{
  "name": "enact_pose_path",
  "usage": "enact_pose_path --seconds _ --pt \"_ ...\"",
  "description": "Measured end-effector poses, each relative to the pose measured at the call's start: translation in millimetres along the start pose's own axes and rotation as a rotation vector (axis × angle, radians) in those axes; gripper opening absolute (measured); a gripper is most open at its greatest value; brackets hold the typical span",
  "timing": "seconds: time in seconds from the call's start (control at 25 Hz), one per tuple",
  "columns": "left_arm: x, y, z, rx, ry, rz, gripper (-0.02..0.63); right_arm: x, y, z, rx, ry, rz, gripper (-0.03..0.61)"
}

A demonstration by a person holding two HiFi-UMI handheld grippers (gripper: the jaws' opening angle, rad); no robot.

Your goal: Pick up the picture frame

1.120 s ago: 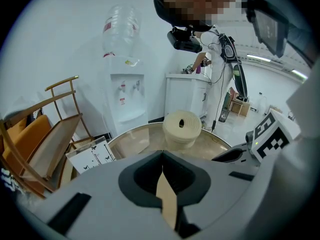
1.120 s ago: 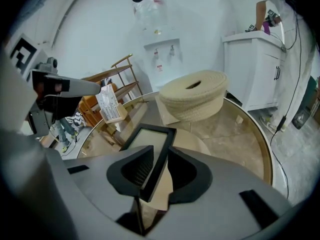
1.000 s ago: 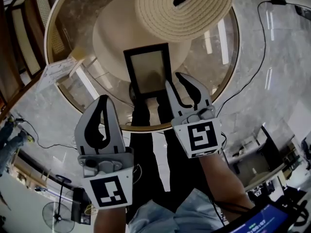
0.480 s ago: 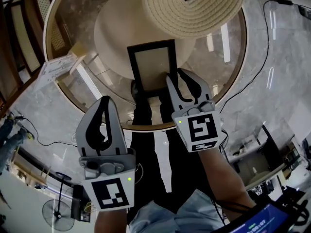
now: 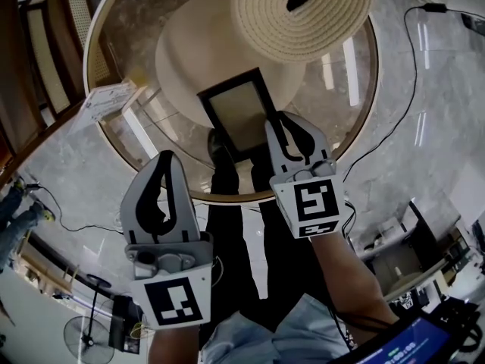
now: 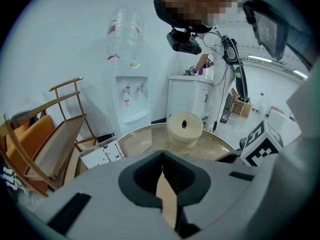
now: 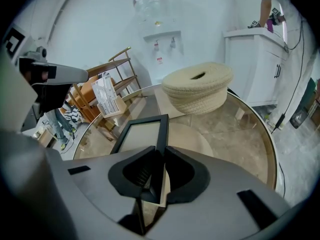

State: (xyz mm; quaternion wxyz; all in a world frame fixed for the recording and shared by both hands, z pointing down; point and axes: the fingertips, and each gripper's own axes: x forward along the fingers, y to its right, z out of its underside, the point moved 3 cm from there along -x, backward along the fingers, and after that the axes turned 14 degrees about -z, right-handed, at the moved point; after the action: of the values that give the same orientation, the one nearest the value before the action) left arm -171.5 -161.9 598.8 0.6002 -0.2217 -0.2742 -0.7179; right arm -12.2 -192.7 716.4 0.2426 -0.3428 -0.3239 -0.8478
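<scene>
Your right gripper [image 5: 277,130] now has its jaws closed on the right rail of the picture frame [image 5: 236,114], near its lower corner. The right gripper view confirms it: the black rail runs straight between the jaws of the right gripper [image 7: 161,155], pinched on both faces.

Change over the last second: a second ago the jaws sat by that corner with the frame lying square to you. Half a second ago they straddled the rail. Now they're on it, and the frame has swung, its top end leaning to your right. So the grasp has taken and the frame is moving with the gripper.

The frame is over the middle of the glass table [image 5: 227,196], just in front of the woven basket [image 5: 303,14]. I can't tell whether the far end has left the glass or is dragging.

Your left gripper [image 5: 163,167] hangs below the table edge, well apart from the frame. Its jaws [image 6: 161,156] are together with nothing in them.

My read: it's a one-sided edge pinch, so the frame may pivot in the jaws as you lift.
</scene>
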Motion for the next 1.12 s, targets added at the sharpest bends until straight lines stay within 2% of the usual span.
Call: enact_pose_path --seconds 0.32,0.6,0.8,1.12 --pt "-27.7 -8.2 -38.1 -0.001 0.064 -0.014 0.015 -31.3 -19.2 -47.7 -0.051 0.077 0.005 0.08" --pt "-59.7 -26.9 -73.3 -0.002 0.141 -0.039 0.015 -64.7 -44.4 -101.6 -0.159 0.217 0.015 0.078" --pt "-91.4 -43.9 -107.4 -0.003 0.221 -0.06 0.015 -100.5 -71.3 -144.6 -0.216 0.293 0.031 0.08" --pt "-152.8 -70.6 -177.1 -0.025 0.368 -0.1 0.015 -178.8 -125.6 -225.2 -0.32 0.469 0.066 0.08"
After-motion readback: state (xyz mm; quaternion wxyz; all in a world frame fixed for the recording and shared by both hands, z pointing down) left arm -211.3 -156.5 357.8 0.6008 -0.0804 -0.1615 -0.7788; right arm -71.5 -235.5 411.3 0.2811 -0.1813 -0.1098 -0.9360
